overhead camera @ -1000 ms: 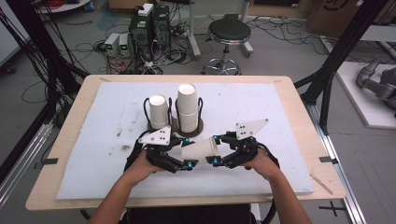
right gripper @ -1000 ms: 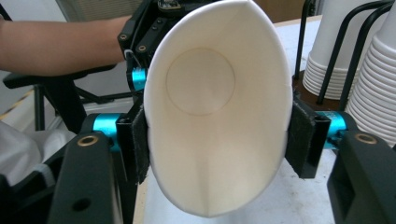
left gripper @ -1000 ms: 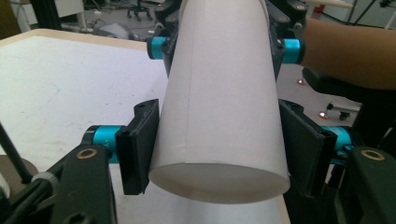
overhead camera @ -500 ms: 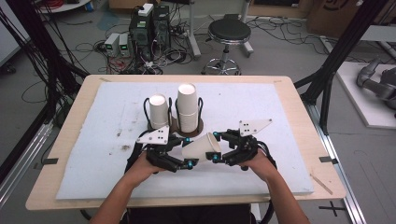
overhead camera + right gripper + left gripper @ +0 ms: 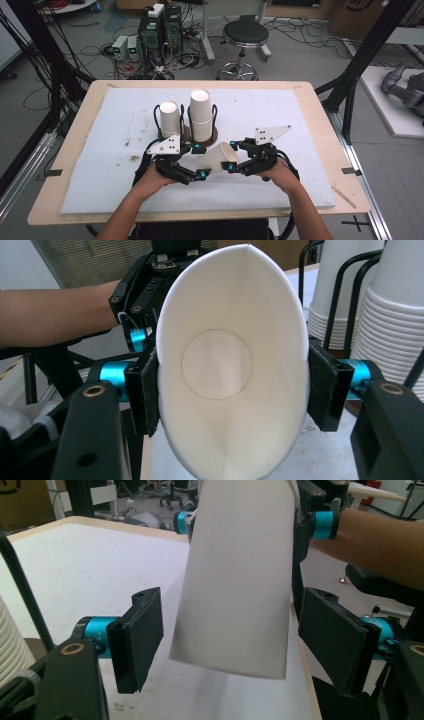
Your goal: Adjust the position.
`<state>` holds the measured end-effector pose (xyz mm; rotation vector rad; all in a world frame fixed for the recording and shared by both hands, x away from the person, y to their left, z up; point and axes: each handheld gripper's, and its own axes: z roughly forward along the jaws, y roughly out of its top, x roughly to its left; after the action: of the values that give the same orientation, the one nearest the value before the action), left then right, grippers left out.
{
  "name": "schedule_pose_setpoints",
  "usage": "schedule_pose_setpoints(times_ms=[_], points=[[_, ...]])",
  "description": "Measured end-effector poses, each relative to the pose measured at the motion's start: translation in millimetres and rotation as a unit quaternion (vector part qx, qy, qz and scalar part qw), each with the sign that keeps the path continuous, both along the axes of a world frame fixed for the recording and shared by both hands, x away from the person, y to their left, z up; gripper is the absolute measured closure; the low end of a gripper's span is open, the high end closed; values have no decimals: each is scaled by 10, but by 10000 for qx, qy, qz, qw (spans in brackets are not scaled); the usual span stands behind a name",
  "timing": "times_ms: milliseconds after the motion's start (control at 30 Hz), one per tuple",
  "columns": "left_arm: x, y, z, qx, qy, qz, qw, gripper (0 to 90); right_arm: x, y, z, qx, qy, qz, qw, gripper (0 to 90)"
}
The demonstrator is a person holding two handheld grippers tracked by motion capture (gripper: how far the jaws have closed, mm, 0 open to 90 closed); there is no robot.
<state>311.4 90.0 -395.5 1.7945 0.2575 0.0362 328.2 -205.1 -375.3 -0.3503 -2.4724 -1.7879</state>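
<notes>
I've got one paper cup (image 5: 218,156) hanging just above the bench (image 5: 100,200), between my two hands and in front of the two racks of stacked cups (image 5: 200,115). My right tongs (image 5: 233,156) are pinching it at the mouth end, and in the right gripper view the rim (image 5: 232,360) is squashed from round into a tall oval, so this thing is light, thin and soft, and it dents at once. My left tongs (image 5: 200,161) have just been opening: the pads (image 5: 142,635) now stand spread on either side of the cup's base end with gaps showing, touching nothing. The cup lies tipped over, long axis running roughly across the bench, its mouth toward my right hand and its closed bottom toward my left. I'd judge the wall near the bottom the stiffest place to hold, since the glued disc braces it; at the rim I want only a light squeeze, or the paper creases or slips out.
</notes>
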Motion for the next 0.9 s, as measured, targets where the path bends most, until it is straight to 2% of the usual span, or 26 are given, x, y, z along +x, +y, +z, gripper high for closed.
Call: schedule_pose_setpoints(times_ms=[33, 133, 267, 300, 367, 433, 467, 500, 567, 600, 667, 767, 867, 900], points=[[-3, -25, -7, 37, 7, -53, 10000, 262, -1, 11, -2, -17, 19, 35, 10000, 363], [0, -68, -36, 127, -10, -200, 9997, 345, -10, 46, 10, -73, 31, 134, 9999, 365], [-14, -89, -44, 218, -36, -320, 9992, 367, -13, 47, 16, -11, 68, 166, 9998, 363], [-14, -89, -44, 218, -36, -320, 9992, 367, -16, 49, 16, 14, 99, 163, 9998, 344], [-11, -83, -35, 78, -7, -328, 9994, 365, -25, 52, 7, 165, 127, 91, 9997, 296], [-5, -73, -25, -49, 14, -325, 9995, 364, -30, 57, -5, 329, 135, -56, 9994, 185], [-5, -73, -25, -49, 14, -325, 9995, 364, -31, 58, -8, 370, 175, -89, 9991, 185], [-5, -60, -13, -200, 38, -312, 9993, 364, -30, 54, -9, 377, 203, -95, 9990, 184], [-5, -53, -6, -289, 72, -319, 9990, 364, -26, 53, -15, 445, 221, -99, 9987, 186], [-4, -53, -5, -267, 60, -324, 9991, 365, -22, 51, -19, 484, 213, -81, 9986, 208], [-4, -58, -14, -249, 85, -317, 9991, 366, -20, 49, -16, 528, 177, 75, 9984, 330], [-10, -74, -25, -221, 96, -282, 9993, 362, -29, 62, -2, 537, 140, 101, 9984, 338], [-23, -107, -38, -54, 99, -207, 9997, 338, -26, 67, 1, 459, 112, 96, 9988, 341], [-25, -121, -44, 7, 120, -169, 9998, 303, -27, 66, 4, 411, 72, 56, 9991, 344]])
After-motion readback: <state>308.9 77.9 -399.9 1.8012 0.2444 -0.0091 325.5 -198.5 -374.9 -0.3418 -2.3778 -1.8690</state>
